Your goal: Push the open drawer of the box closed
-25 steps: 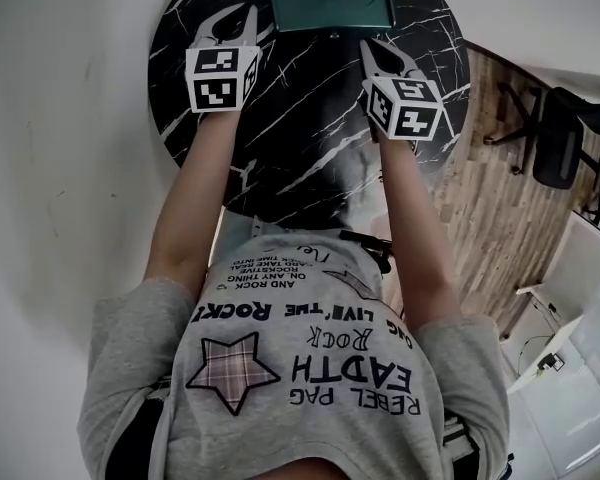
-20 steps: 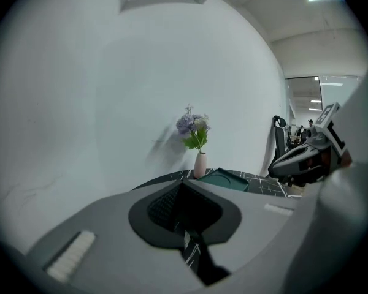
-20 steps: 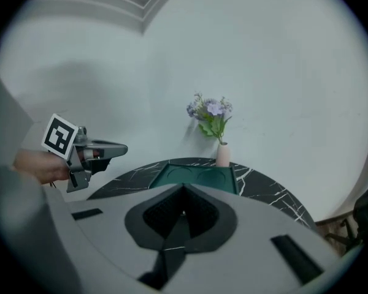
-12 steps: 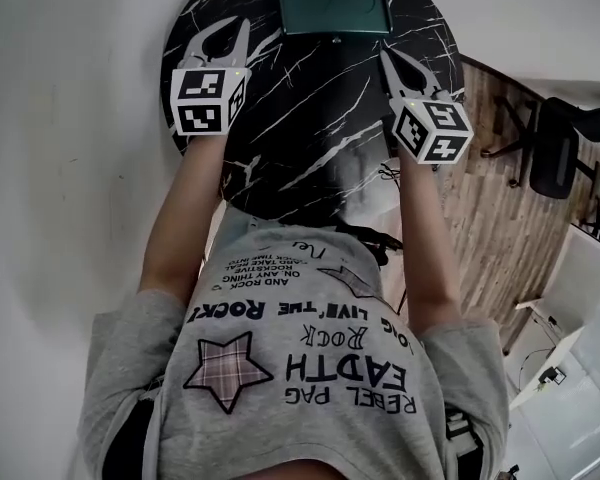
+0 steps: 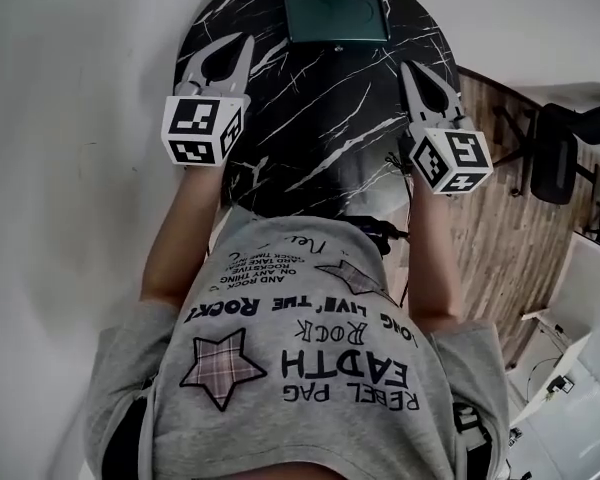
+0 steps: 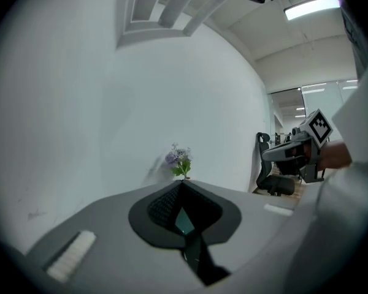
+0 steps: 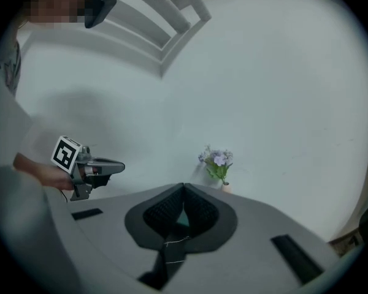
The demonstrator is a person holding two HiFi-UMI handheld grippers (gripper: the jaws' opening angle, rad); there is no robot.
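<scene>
Counted: one box (image 5: 336, 18), two hand-held grippers, one round black marbled bench (image 5: 320, 118), one small flower sprig (image 7: 218, 160). Box at the bench's far edge, farther off than the left hand-held gripper (image 5: 242, 43) and the right hand-held gripper (image 5: 412, 70), between the two and apart from both; both sets of jaws closed together on nothing. Dark teal, with a flat rectangular top and rounded corners.

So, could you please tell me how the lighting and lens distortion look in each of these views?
Head view: fisheye bends the round marble table, with a pale sheen near its close edge. Left gripper view: black corners, the ceiling light blown out, the left claw soft. Right gripper view: same black corners, even light, the flowers fairly clear.
</scene>
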